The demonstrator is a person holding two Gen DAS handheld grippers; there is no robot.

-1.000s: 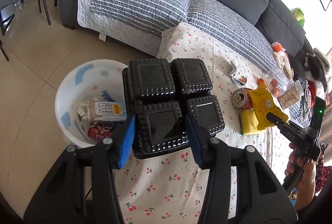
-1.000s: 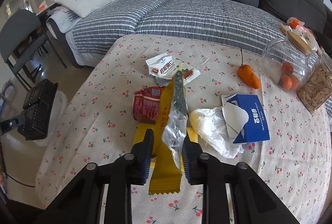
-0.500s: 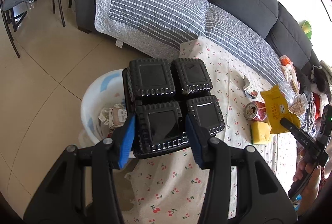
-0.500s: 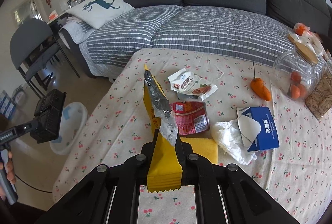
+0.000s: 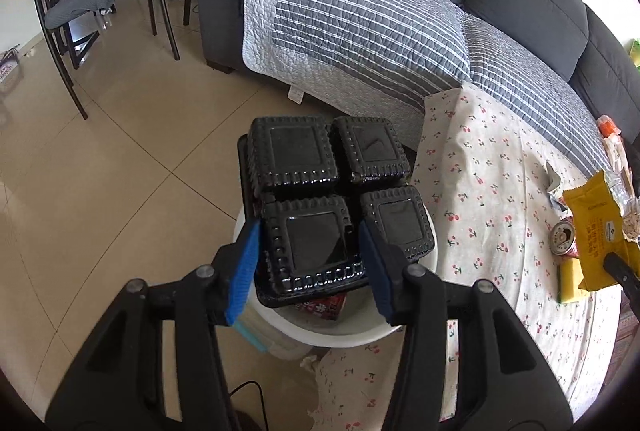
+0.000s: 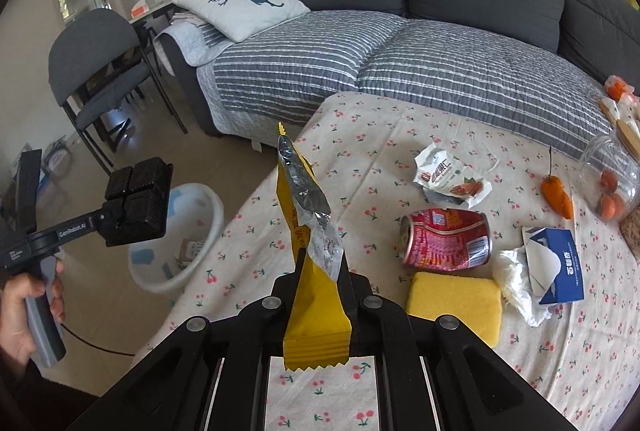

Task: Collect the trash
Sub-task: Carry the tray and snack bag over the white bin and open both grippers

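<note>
Left gripper point(image 5: 310, 263) clamps a black plastic tray point(image 5: 324, 207) above the white bin point(image 5: 344, 331). Right gripper point(image 6: 320, 271) — clenched on a yellow wrapper point(image 6: 316, 311) — hangs over the tablecloth point(image 6: 400, 135).

bin point(image 6: 188, 231): on the floor, just beside the table's point(image 6: 400, 159) left edge
tray point(image 5: 320, 207): over the bin, between the left gripper's point(image 5: 310, 263) fingers
wrapper point(image 6: 310, 251): upright in the right gripper point(image 6: 316, 287), above the table's near left part
can point(image 6: 446, 240): on its side, mid-table; sponge point(image 6: 456, 305) just before it
tissue box point(image 6: 556, 265): right of the can
sofa point(image 6: 440, 31): behind the table
</note>
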